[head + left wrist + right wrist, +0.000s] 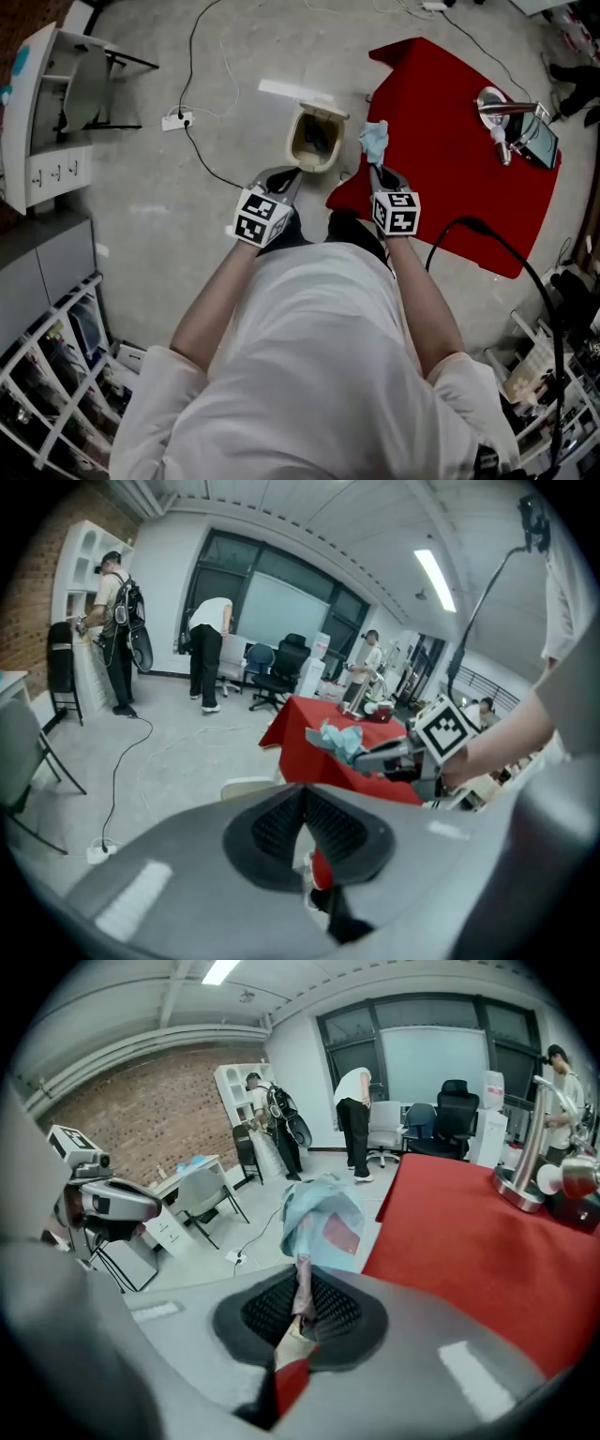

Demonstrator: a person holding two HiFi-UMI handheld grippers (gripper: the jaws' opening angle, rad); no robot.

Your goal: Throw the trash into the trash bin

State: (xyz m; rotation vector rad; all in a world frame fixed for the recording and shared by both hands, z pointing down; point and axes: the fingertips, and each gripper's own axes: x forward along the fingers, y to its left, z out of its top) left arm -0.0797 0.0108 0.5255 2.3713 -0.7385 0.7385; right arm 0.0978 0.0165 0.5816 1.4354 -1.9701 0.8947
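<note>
1. The right tool (377,167) is shut tight on the trash (374,141).
2. The trash is a soft, light blue, crumpled thing. In the right gripper view the tool (302,1309) pinches its thin lower end, and the rest of the trash (319,1215) puffs out above the tips.
3. The trash is up in the air. In the head view it is over the edge of the table (450,178), which has a red cloth on it.
4. The trash bin (324,112) stands on the gray floor (187,216), just beside the table. The bin is pale and its top is open. The trash is just to the right of the bin, not in it.
5. The left tool (287,180) is near the bin too, on the bin's near side. In the left gripper view its two sides (305,829) are pressed together and nothing is between them.
6. A shiny metal stand (497,105) is on the far side of the table.
7. A black cord (202,150) lies on the floor and runs to a white plug box (176,120).
</note>
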